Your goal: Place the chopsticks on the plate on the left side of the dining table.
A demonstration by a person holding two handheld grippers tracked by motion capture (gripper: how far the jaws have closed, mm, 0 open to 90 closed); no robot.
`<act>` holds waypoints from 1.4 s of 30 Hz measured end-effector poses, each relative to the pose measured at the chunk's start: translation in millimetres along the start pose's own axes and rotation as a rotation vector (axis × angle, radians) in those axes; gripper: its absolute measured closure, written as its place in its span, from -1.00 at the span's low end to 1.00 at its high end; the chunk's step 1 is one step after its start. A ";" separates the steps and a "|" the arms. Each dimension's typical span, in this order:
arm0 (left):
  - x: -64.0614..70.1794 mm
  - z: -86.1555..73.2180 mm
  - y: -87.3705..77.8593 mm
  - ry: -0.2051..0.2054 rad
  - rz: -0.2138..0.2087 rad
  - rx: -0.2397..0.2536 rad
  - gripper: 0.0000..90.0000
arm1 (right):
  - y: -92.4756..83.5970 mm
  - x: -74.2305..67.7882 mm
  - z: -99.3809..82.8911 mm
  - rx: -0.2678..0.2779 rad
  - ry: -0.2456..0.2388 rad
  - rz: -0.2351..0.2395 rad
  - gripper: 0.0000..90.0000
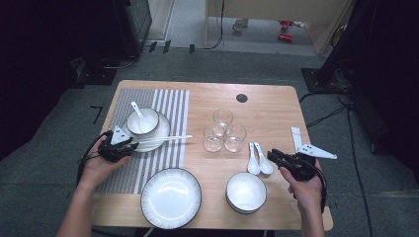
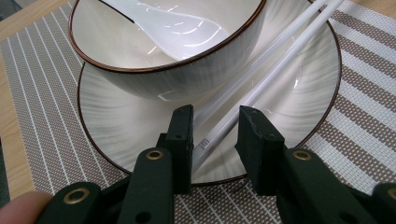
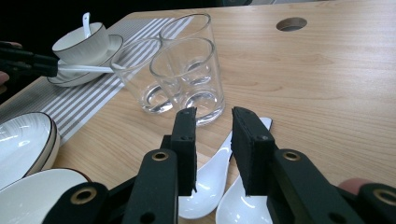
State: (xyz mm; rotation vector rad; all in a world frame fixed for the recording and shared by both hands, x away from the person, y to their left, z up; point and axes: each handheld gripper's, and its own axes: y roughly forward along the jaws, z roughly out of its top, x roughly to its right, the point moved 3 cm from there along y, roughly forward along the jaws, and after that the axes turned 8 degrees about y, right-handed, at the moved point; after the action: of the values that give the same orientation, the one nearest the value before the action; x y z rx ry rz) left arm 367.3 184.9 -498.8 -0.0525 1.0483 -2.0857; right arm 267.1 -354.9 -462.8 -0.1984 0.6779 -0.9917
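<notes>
black claws with brass rivets, trailing black cables.

Left gripper meets the white chopsticks; right gripper sits beside two spoons

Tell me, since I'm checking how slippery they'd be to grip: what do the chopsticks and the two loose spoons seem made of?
Chopsticks: white, smooth and glossy with light streaks along them, probably plastic or melamine. Spoons: white with bright highlights, likely glazed ceramic, possibly melamine. Both look slick.
</notes>
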 end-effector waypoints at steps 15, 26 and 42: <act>-5.9 -2.4 1.1 -0.016 0.062 -0.017 0.49 | 2.3 -0.7 -1.2 -0.008 -0.003 0.002 0.58; -8.9 -4.1 2.7 -0.041 0.099 -0.020 0.36 | 3.3 -0.9 -2.1 -0.014 0.002 0.002 0.58; -14.7 -5.3 -6.8 -0.071 0.081 0.020 0.34 | 2.4 -0.7 -1.4 -0.009 -0.001 0.004 0.58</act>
State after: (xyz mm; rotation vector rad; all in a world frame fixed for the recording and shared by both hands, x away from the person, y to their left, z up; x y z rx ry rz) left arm 371.3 200.5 -493.3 -0.0722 0.9712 -2.0072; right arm 267.8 -352.8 -464.7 -0.2048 0.6818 -0.9847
